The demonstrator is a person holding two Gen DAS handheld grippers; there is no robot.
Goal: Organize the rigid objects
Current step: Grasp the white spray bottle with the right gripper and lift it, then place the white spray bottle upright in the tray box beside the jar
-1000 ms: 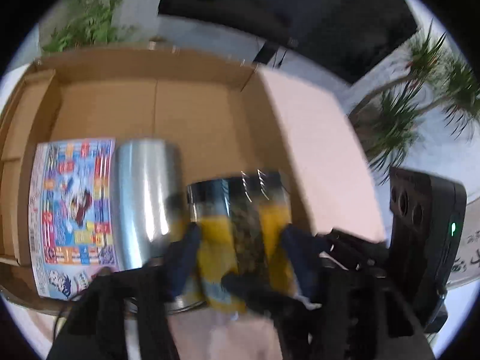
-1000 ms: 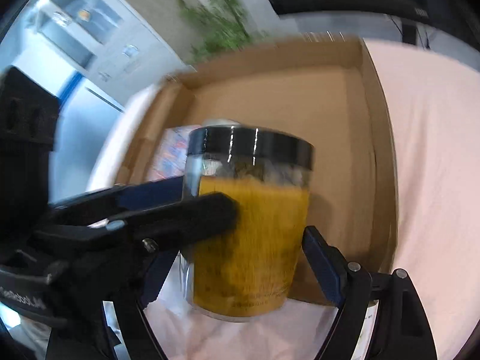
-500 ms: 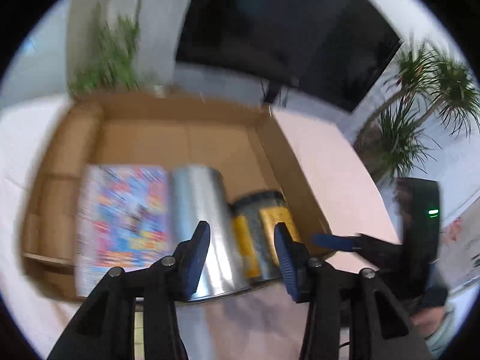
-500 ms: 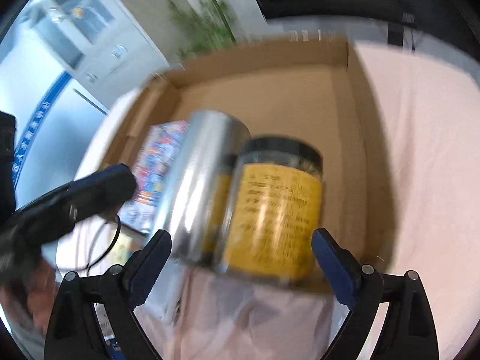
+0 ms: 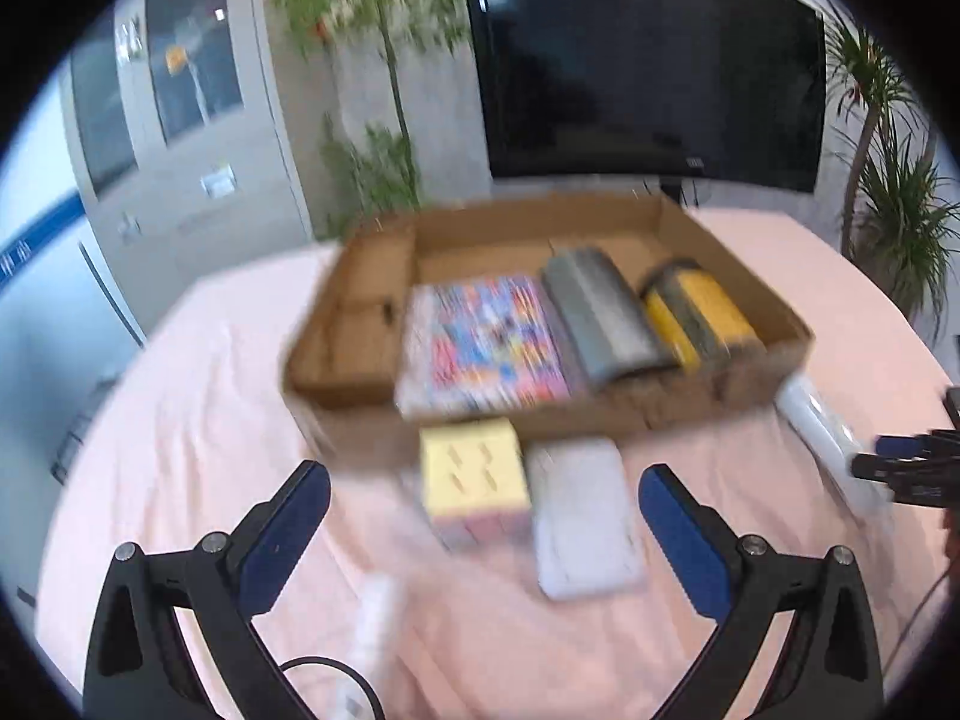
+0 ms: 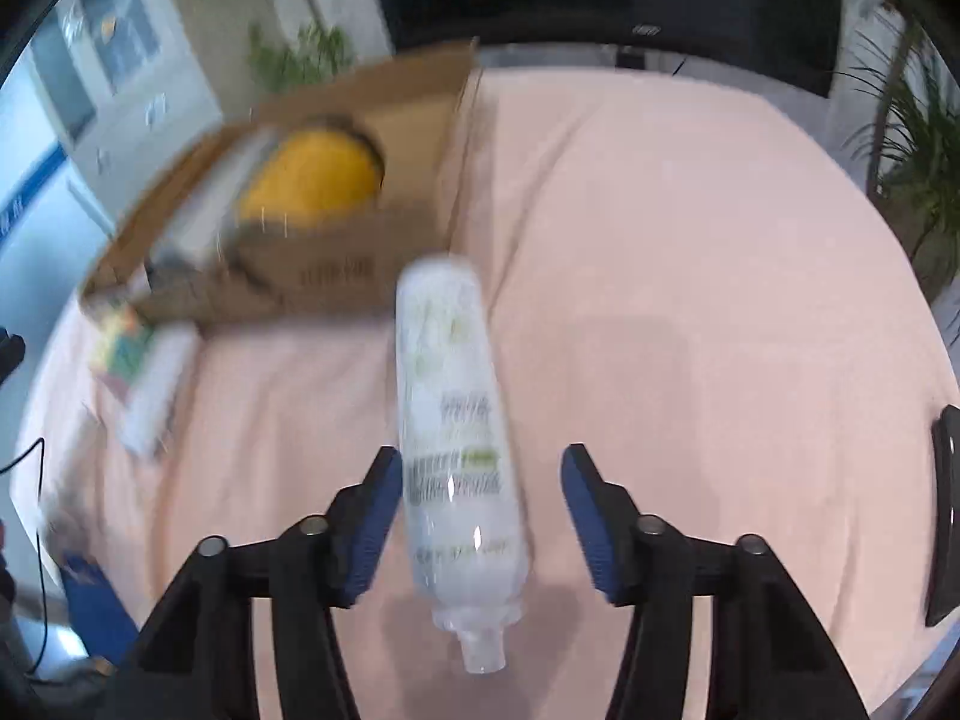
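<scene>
While the left gripper (image 5: pixel 483 531) is spreading wide with nothing in it, the right gripper (image 6: pixel 477 519) is closing around the white bottle (image 6: pixel 459 450), pads not touching yet.

**Materials on my worktop**

Soft, matt pink cloth (image 6: pixel 660 240), creased, covered my worktop. The box (image 5: pixel 600 414) was plain matt brown cardboard. Inside lay a brushed, dull-shining metal tumbler (image 5: pixel 606 312) and a glossy printed book (image 5: pixel 486 348). The white bottle (image 6: pixel 456 420) looked smooth, glossy plastic.

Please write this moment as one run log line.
left gripper: open, empty | right gripper: closing, astride bottle, not gripping | jar: in box
</scene>
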